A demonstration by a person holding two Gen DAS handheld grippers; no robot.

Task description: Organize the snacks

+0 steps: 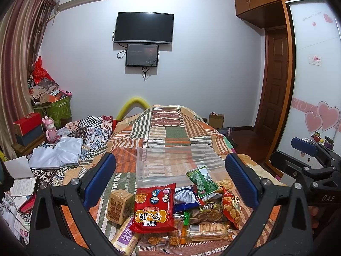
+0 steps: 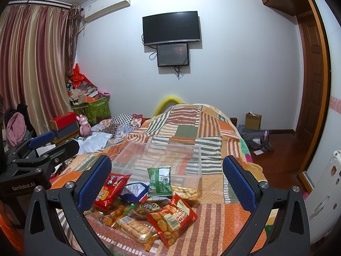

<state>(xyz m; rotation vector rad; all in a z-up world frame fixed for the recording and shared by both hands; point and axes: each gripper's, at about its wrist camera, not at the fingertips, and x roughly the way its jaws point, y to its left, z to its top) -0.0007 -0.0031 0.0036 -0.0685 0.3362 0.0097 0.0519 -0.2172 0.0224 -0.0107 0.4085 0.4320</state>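
Observation:
A pile of snack packets lies on the patchwork bedspread [image 1: 162,128] in front of both grippers. It holds a red noodle-snack bag [image 1: 154,209], a green packet [image 1: 202,180], a blue bag [image 1: 185,198] and a clear pack of biscuits [image 1: 205,231]. A clear plastic bin [image 1: 179,162] stands just behind the pile, empty. My left gripper [image 1: 170,177] is open above the pile, holding nothing. My right gripper [image 2: 167,181] is open over the same pile, with the green packet [image 2: 159,181], a red cracker bag [image 2: 172,217] and the bin [image 2: 162,160] ahead of it.
A heap of cloth and quilts [image 1: 70,145] lies on the bed's left. Boxes and a pink toy [image 1: 51,130] stand on a side table at the left. The bed's right edge drops to a wooden floor [image 2: 277,155]. The right gripper's body shows in the left wrist view [image 1: 309,170].

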